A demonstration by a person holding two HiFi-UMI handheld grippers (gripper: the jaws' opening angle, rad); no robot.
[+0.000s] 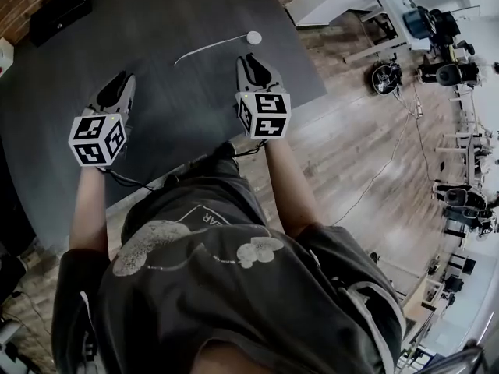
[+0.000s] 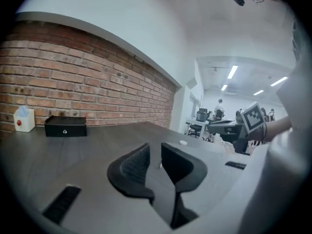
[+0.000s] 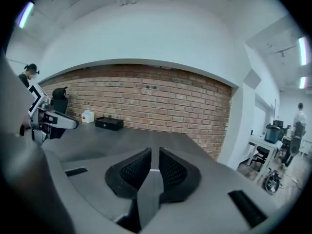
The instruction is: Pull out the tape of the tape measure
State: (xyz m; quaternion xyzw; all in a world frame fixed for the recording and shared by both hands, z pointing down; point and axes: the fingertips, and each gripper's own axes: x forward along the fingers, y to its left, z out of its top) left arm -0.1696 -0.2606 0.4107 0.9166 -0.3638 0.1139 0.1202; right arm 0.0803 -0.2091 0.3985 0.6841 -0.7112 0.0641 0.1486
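The tape measure's small round white case (image 1: 253, 37) lies on the dark table (image 1: 171, 107) at the far right, and its thin tape (image 1: 207, 48) runs out in a curve to the left. The left gripper view shows the case (image 2: 183, 142) as a pale dot beyond the jaws. My left gripper (image 1: 117, 84) hovers over the table to the near left of the tape. My right gripper (image 1: 251, 62) hangs just on the near side of the case. In both gripper views the jaws stand almost together, a thin slit between them, nothing held: left gripper (image 2: 155, 152), right gripper (image 3: 155, 155).
A black box (image 1: 58, 10) rests at the table's far left corner by the brick wall (image 2: 87, 87), with a small white box (image 2: 23, 119) beside it. The table's right edge (image 1: 312, 92) drops to a wooden floor with chairs and desks (image 1: 437, 45).
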